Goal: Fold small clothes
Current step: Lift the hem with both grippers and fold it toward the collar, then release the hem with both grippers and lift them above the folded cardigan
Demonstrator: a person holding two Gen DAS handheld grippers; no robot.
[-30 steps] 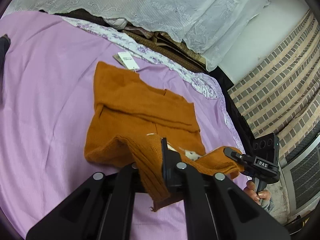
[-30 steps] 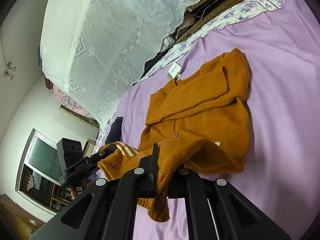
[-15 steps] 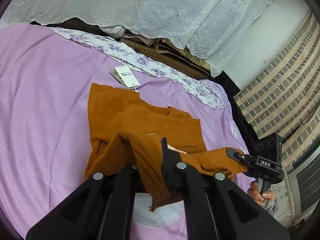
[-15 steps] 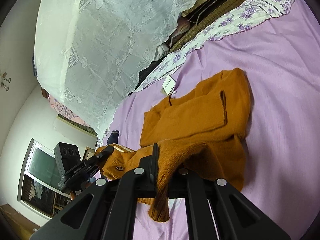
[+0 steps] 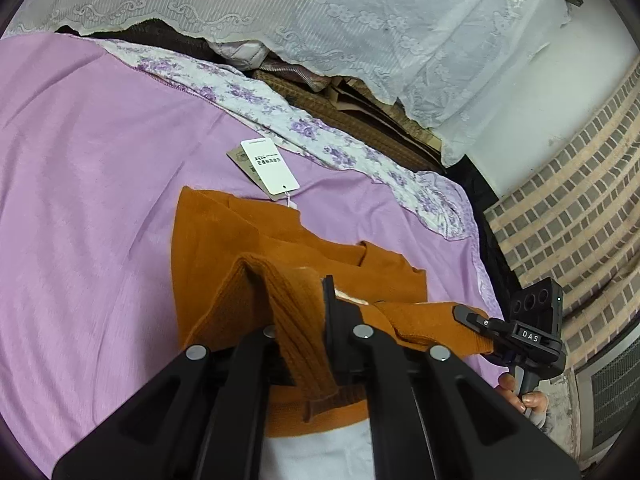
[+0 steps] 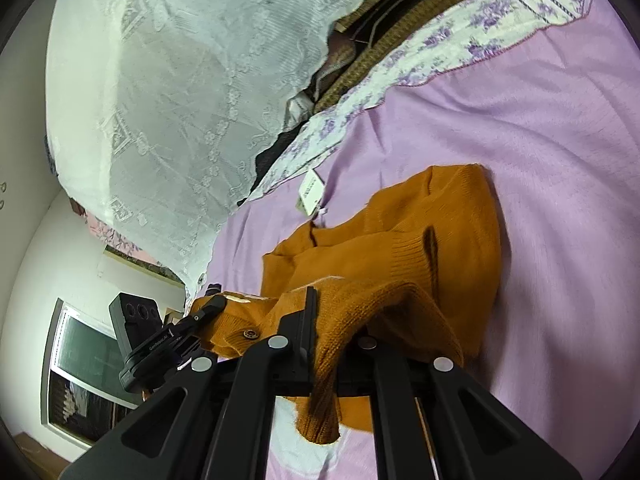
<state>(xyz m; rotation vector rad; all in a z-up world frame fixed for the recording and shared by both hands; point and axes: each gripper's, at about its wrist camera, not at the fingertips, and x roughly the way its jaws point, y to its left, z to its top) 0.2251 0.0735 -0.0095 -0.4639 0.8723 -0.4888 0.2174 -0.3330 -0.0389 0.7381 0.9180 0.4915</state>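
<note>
Over the purple sheet (image 5: pixel 80 200), both grippers, clamping the orange cardigan (image 5: pixel 248 248) hem, have carried it further toward its white tag (image 5: pixel 270 166).

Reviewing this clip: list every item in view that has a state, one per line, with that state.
orange sweater: partly folded, near hem lifted off the bed, far part lying flat
left gripper: shut on the sweater hem
right gripper: shut on the sweater hem
hang tag: attached, lying flat on the bedsheet
purple bedsheet: spread out, lightly wrinkled
lace curtain: hanging, draped over stacked things
</note>
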